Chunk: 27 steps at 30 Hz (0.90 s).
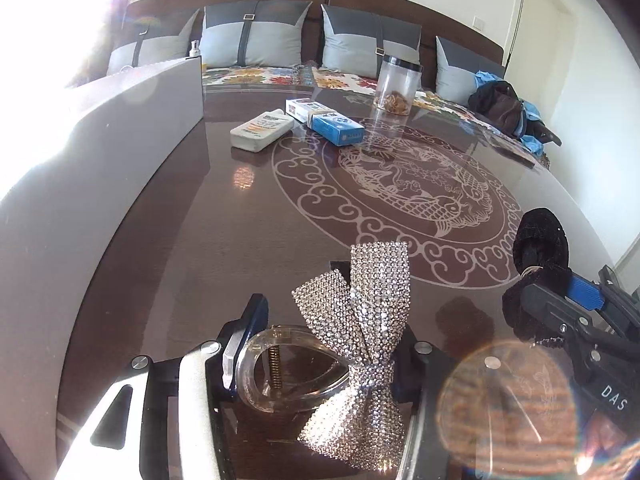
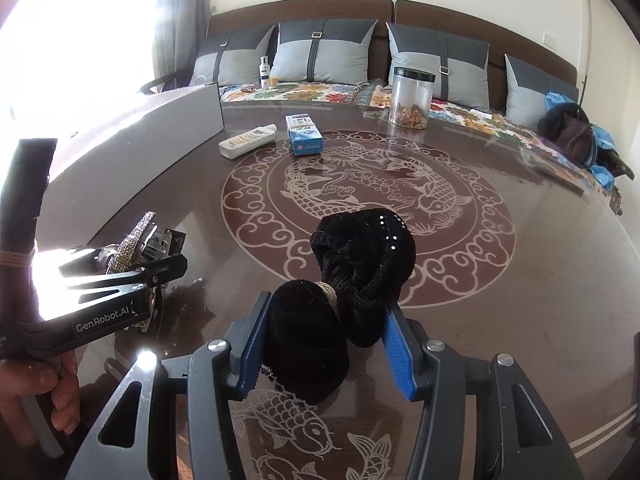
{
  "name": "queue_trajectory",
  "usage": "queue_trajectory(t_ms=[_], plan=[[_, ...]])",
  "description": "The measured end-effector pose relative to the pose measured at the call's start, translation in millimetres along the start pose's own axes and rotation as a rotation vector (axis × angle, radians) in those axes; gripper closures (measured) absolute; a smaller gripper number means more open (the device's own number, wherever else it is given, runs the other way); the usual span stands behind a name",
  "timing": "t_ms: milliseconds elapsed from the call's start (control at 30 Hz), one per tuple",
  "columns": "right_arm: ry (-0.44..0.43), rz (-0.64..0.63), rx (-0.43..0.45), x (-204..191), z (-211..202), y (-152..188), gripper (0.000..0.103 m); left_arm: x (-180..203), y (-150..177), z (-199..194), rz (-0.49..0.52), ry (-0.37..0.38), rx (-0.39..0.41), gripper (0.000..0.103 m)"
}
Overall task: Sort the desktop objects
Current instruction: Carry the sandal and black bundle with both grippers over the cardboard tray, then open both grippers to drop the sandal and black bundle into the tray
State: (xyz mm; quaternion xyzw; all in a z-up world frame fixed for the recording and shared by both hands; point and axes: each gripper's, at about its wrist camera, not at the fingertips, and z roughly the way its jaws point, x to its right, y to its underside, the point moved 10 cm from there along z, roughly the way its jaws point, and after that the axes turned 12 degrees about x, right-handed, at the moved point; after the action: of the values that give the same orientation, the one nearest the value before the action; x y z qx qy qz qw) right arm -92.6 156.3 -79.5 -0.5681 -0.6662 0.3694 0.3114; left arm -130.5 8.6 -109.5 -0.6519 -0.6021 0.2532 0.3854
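My left gripper (image 1: pixel 326 344) is shut on a rhinestone bow hair clip (image 1: pixel 360 300); its clear plastic claw and spring sit between the pads. The same sparkling hair clip (image 2: pixel 136 240) shows edge-on at the left of the right wrist view, in the left gripper (image 2: pixel 160 268), whose handle a hand (image 2: pixel 36 392) holds. My right gripper (image 2: pixel 326 312) is shut on a black velvet bow hair tie (image 2: pixel 360 248), its blue pads pressing both sides. That black bow (image 1: pixel 540 236) and the right gripper (image 1: pixel 560 304) appear at the right edge of the left wrist view. Both grippers hover over the glass table (image 2: pixel 500 300).
At the table's far side lie a white tube (image 2: pixel 248 142), a blue box (image 2: pixel 306 140) with another box behind it, and a clear jar (image 2: pixel 412 96). A long grey box (image 2: pixel 132 140) runs along the left. Behind is a sofa with cushions and a dark bag (image 2: pixel 572 132).
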Motion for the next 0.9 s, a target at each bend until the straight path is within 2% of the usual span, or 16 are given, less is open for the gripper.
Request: queue_trajectory(t_ms=[100, 233, 333, 433, 567, 667, 800, 900], plan=[[0.005, 0.095, 0.017, 19.7, -3.0, -6.5, 0.05, 1.9, -10.7, -13.0, -0.006, 0.019, 0.022, 0.053], [0.016, 0.185, 0.03, 39.3, -7.5, -11.5, 0.05, -6.7, -26.3, -37.6, -0.074, 0.036, 0.032, 0.053], [0.011, 0.183, 0.043, 37.2, -11.5, -16.0, 0.05, -22.2, -44.0, -67.3, -0.099, 0.044, 0.059, 0.053], [-0.026, 0.159, 0.042, 15.0, -15.6, -23.6, 0.05, -58.4, -67.0, -100.2, -0.135, 0.031, 0.094, 0.053], [-0.182, 0.077, 0.043, -67.5, -18.5, -60.8, 0.05, -144.4, -89.6, -132.3, -0.193, -0.067, 0.12, 0.053], [-0.347, 0.03, 0.061, -152.0, -21.2, -102.7, 0.05, -220.6, -90.7, -143.8, -0.204, -0.201, 0.101, 0.053], [-0.548, -0.028, 0.039, -266.8, -16.0, -141.9, 0.05, -298.1, -68.5, -143.9, -0.219, -0.331, 0.016, 0.053], [-0.627, -0.106, -0.045, -339.4, 1.6, -136.5, 0.05, -329.3, -39.0, -133.7, -0.244, -0.374, -0.082, 0.052]])
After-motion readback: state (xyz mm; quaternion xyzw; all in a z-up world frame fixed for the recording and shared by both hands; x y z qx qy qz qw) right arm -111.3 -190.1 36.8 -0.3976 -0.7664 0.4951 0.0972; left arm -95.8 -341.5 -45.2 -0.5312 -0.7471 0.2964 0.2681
